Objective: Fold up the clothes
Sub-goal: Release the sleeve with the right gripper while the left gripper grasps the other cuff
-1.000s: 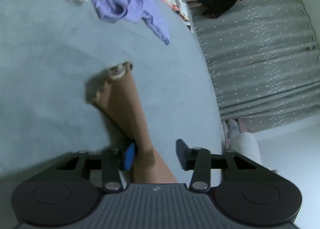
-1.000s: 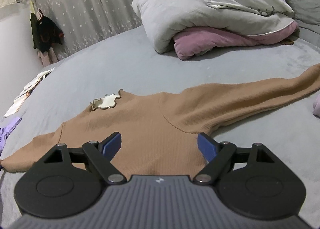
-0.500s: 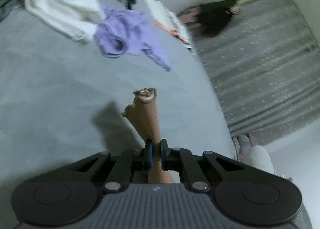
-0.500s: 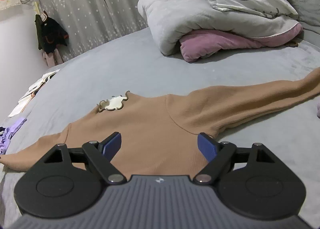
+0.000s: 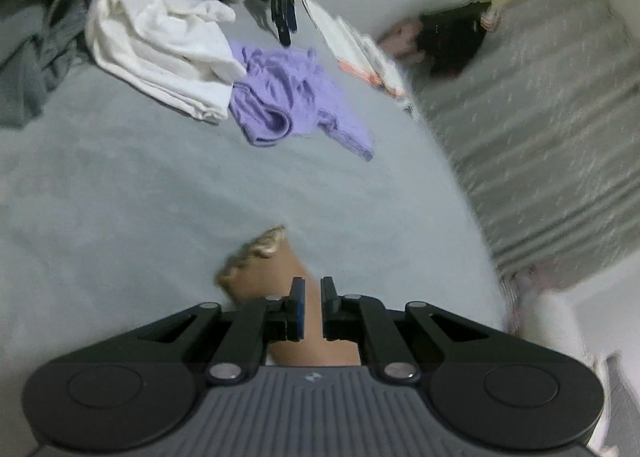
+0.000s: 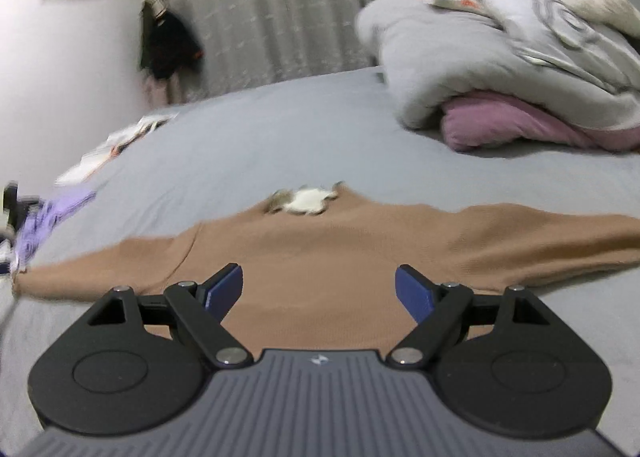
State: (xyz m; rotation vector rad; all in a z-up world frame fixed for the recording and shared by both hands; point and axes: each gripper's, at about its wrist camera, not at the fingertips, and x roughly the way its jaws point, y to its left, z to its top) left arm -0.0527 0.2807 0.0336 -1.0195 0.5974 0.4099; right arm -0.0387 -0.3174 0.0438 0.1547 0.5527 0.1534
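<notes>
Left wrist view: the left gripper (image 5: pixel 311 299), spread a second ago, is now clamped on the tan ribbed sleeve (image 5: pixel 276 277) and lifted over the grey bedsheet (image 5: pixel 120 197); a sleeve fold seems under way.

Right wrist view: the right gripper (image 6: pixel 318 289) hangs spread above the tan knit sweater (image 6: pixel 332 253), which lies flat. No containers are seen.

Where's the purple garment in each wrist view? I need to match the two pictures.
Left wrist: purple garment at upper centre, crumpled beside the white cloth.
Right wrist: purple garment at the far left edge, partly cut off.
Shared landmark: the dark clothing hanging by the curtain.
</notes>
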